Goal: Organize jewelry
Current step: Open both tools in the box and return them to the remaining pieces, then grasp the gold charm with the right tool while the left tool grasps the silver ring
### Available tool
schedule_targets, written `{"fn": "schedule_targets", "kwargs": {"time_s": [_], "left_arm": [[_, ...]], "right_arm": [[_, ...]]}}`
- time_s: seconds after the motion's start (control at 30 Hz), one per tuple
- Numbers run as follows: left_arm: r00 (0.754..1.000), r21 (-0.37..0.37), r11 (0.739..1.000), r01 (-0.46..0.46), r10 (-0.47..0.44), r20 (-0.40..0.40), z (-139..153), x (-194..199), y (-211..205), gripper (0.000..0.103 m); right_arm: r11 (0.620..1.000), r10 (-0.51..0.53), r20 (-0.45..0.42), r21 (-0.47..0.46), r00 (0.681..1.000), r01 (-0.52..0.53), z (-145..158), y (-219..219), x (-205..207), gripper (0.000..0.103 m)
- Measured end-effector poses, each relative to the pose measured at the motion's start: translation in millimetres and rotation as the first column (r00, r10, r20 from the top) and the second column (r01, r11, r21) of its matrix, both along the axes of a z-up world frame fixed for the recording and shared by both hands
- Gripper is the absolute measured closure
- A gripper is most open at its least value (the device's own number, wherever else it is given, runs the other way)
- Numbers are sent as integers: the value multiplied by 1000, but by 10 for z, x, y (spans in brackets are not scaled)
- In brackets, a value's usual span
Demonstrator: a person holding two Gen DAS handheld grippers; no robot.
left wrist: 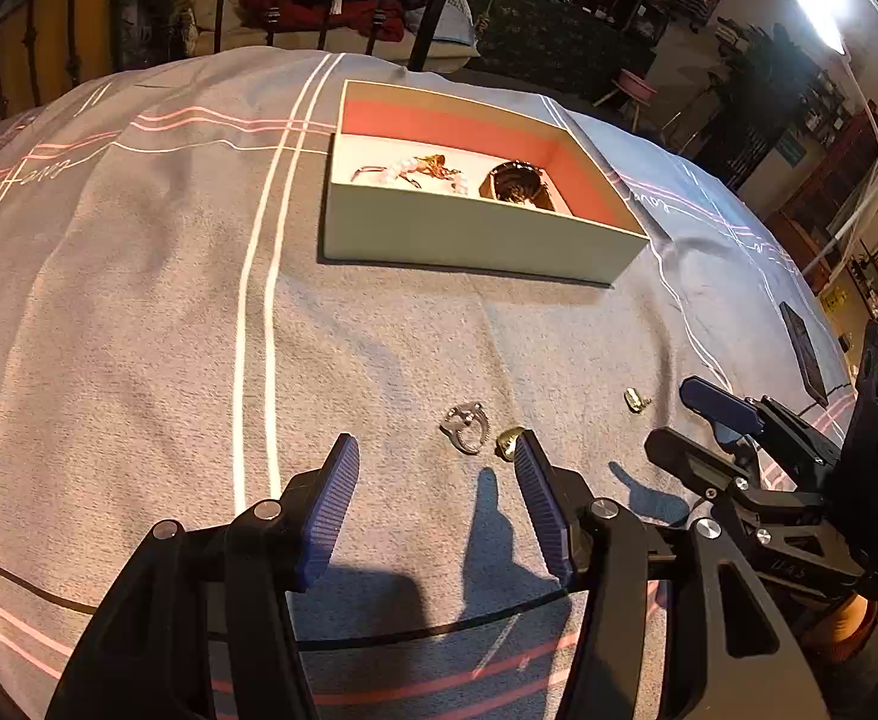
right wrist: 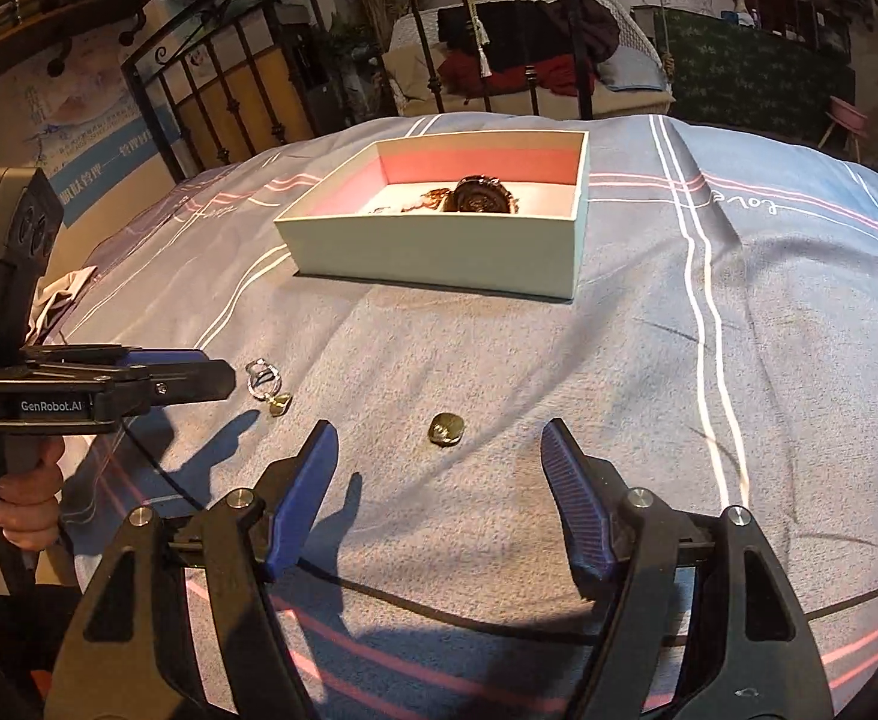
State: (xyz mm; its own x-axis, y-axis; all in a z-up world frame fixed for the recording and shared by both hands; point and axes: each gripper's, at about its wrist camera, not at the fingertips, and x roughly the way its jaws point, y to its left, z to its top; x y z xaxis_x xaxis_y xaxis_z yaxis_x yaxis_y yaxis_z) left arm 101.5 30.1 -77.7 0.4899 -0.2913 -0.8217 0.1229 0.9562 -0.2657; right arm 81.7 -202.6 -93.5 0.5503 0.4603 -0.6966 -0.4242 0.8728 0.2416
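An open box (left wrist: 475, 234) (right wrist: 439, 258) with a pink inner wall sits on the bed; inside lie a pearl and gold piece (left wrist: 420, 171) and a dark round item (left wrist: 517, 183) (right wrist: 482, 195). A silver ring (left wrist: 469, 426) (right wrist: 263, 378) and a small gold piece (left wrist: 508, 443) (right wrist: 279, 405) lie just beyond my left gripper (left wrist: 435, 450), which is open and empty. Another gold piece (left wrist: 635, 400) (right wrist: 446, 428) lies just beyond my right gripper (right wrist: 439, 441), open and empty, hovering over the bedspread.
The grey bedspread (left wrist: 138, 300) (right wrist: 619, 390) has white and pink stripes. A dark phone (left wrist: 805, 354) lies at its right edge. A metal bed frame (right wrist: 228, 90) and clutter stand behind. The left gripper's body (right wrist: 78, 390) is at left in the right wrist view.
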Motion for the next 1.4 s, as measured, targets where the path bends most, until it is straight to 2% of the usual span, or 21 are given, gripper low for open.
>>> {"fn": "schedule_targets", "kwargs": {"time_s": [0.2, 0.73, 1.0, 1.1, 1.2, 1.23, 1.27, 1.33, 1.4], "left_arm": [[999, 39, 999, 35, -36, 21, -21, -46, -144, 50], [994, 131, 989, 74, -83, 66, -90, -80, -217, 52], [994, 146, 987, 74, -84, 68, -94, -86, -202, 52], [994, 151, 986, 75, -86, 69, -102, -92, -207, 52], [993, 169, 982, 79, -93, 76, -111, -96, -237, 52], [992, 177, 981, 82, -97, 78, -113, -103, -246, 52], [992, 180, 980, 85, -101, 79, -112, -111, -252, 52], [991, 180, 979, 93, -109, 80, -103, -128, -254, 54], [989, 168, 980, 108, -123, 81, -94, -146, -249, 63]], "right_arm": [[999, 28, 12, -31, 1000, -28, -31, 63, -100, 35], [997, 21, 4, -74, 1000, -21, 2, 117, 44, 41], [995, 30, 2, -93, 1000, -30, -1, 170, 68, 43], [993, 30, -4, -115, 1000, -30, -22, 198, 87, 46], [985, 31, 4, -173, 1000, -30, -44, 283, 129, 57], [980, 39, 10, -195, 999, -36, -52, 316, 134, 62], [977, 52, 16, -210, 999, -48, -55, 348, 130, 72], [969, 77, 23, -235, 997, -70, -59, 410, 106, 79], [965, 89, 31, -252, 996, -79, -58, 447, 83, 84]]}}
